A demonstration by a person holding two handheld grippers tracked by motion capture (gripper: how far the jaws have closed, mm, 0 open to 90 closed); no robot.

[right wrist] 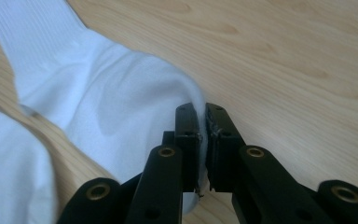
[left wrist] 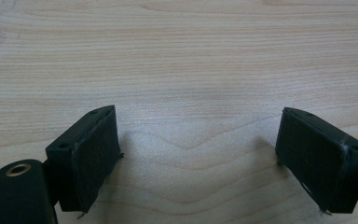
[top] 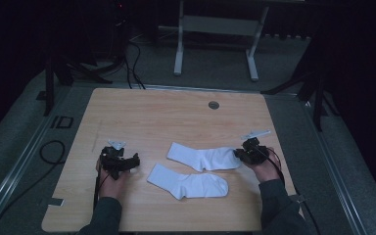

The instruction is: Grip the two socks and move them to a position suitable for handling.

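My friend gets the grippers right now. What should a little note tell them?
Right gripper: shut on the toe end of the far sock, which lies flat on the table.
Left gripper: open, nothing between its jaws, over bare wood left of the socks.
Near sock: flat, close in front of the far sock, untouched.
Done: one sock gripped.
Left: probably pairing or folding the socks; neither is lifted yet.

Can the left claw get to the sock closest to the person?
Probably yes. The left claw stands open beside the nearer sock, with only bare table between them.
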